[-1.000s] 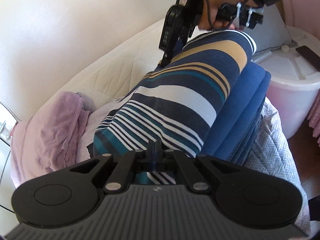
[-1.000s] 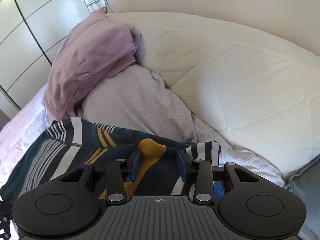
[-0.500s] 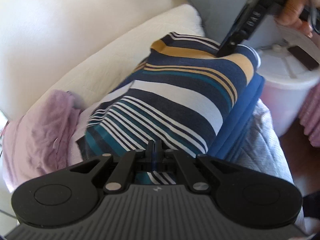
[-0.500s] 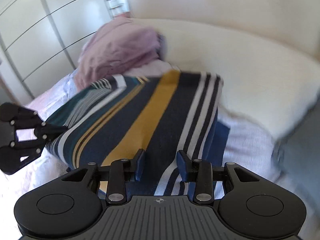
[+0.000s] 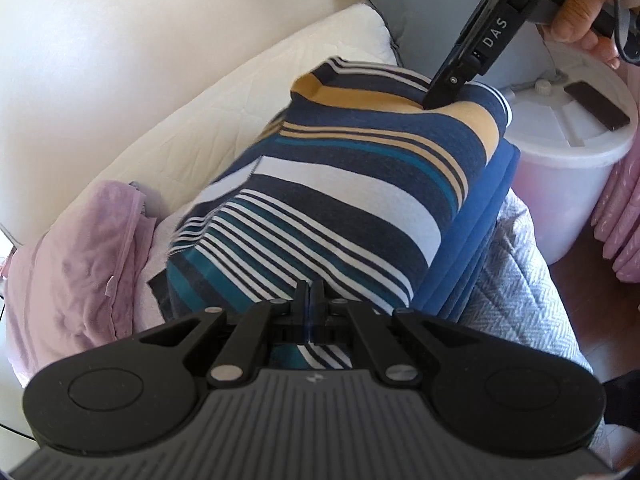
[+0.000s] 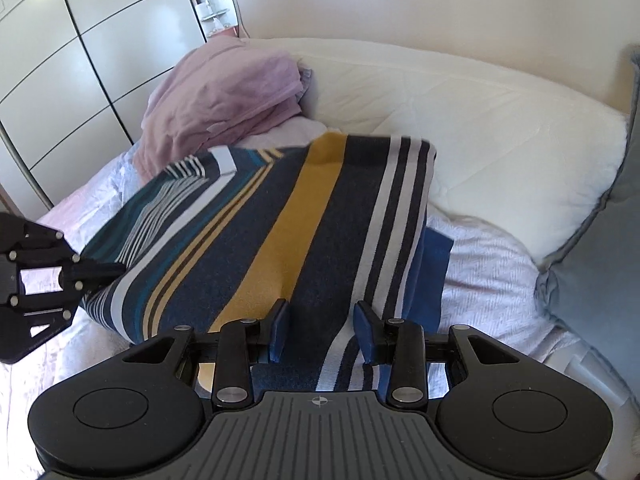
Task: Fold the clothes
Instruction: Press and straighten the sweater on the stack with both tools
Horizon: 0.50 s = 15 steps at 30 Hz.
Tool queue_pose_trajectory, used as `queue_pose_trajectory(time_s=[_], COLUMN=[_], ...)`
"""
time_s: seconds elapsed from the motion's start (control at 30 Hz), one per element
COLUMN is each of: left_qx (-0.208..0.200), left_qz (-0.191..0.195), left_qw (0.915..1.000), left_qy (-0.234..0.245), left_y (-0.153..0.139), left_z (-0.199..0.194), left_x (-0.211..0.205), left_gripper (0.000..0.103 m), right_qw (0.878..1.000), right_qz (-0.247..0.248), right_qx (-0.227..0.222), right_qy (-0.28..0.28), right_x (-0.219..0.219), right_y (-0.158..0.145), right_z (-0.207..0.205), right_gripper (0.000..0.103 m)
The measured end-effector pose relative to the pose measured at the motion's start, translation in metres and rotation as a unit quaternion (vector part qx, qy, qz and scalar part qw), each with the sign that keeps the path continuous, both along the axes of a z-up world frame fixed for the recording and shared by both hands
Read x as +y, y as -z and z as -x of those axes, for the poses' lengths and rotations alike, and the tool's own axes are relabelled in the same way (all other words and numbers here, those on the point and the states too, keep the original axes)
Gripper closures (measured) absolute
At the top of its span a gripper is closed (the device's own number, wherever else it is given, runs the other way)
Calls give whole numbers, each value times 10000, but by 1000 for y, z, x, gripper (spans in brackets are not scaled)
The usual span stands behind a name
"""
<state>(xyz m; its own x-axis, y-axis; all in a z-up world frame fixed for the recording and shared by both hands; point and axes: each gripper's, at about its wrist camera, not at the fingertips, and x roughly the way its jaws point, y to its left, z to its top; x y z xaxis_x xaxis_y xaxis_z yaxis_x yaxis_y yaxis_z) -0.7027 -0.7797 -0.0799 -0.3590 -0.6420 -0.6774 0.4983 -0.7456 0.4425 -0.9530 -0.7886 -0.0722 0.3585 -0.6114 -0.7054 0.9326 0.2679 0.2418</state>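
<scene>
The left gripper (image 5: pixel 308 300) is pinching the near edge of the striped garment (image 5: pixel 340 200), its fingers (image 5: pixel 301 298) drawn together on the cloth. The right gripper (image 6: pixel 320 328) is standing with its fingers (image 6: pixel 279 326) parted over the opposite edge, gripping nothing. The garment is lying folded on a blue folded stack (image 5: pixel 476 236), itself resting on the bed (image 6: pixel 480 264). Beyond the fingers, a crumpled pink garment (image 6: pixel 224 92) is sitting against the white pillow (image 6: pixel 480 128); a white plastic bin (image 5: pixel 572 160) is standing past the right gripper.

The likely risk: with only one edge pinched, any pull from the left could be dragging the top layer askew and undoing the fold, or sliding the striped piece off the blue stack.

Compared with a second ago, the garment is no longer stretched in the air between both grippers; the right gripper has let go and is resting above the laid-down cloth.
</scene>
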Motion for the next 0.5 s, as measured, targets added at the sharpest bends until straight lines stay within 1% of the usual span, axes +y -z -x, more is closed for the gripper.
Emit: queue_pose_trajectory(time_s=[0.07,0.13,0.23,0.3,0.37,0.43,0.5], left_qx=[140,224,226,288,334,335,340], left_qz=[-43,-121,-242,-327,-386,-360,-321], left_qw=[9997,9991,9984,9976,9969,9971,9970], left_qy=[-171,-351,-465,-530,-591,-576,-608], left_y=[-7,-11,-6,-2,0,-4,-8], left_z=[-7,-15,-20,-22,-22,-23,-23], left_x=[-4,-9,-12,-12,-11,-9,-8], left_gripper=[93,93,93,93,93,93,93], right_qw=[9999,9997,9980,9969,9978,9981,9975], right_qz=[78,179,432,512,339,292,258], right_qx=[65,110,90,45,136,201,23], right_qy=[38,145,458,589,550,505,652], right_x=[-1,0,8,16,19,18,17], right_y=[-7,-13,-24,-25,-12,0,-5], right_z=[-1,-2,-2,-4,-10,-12,-8], right_gripper=[65,64,64,64,64,63,62])
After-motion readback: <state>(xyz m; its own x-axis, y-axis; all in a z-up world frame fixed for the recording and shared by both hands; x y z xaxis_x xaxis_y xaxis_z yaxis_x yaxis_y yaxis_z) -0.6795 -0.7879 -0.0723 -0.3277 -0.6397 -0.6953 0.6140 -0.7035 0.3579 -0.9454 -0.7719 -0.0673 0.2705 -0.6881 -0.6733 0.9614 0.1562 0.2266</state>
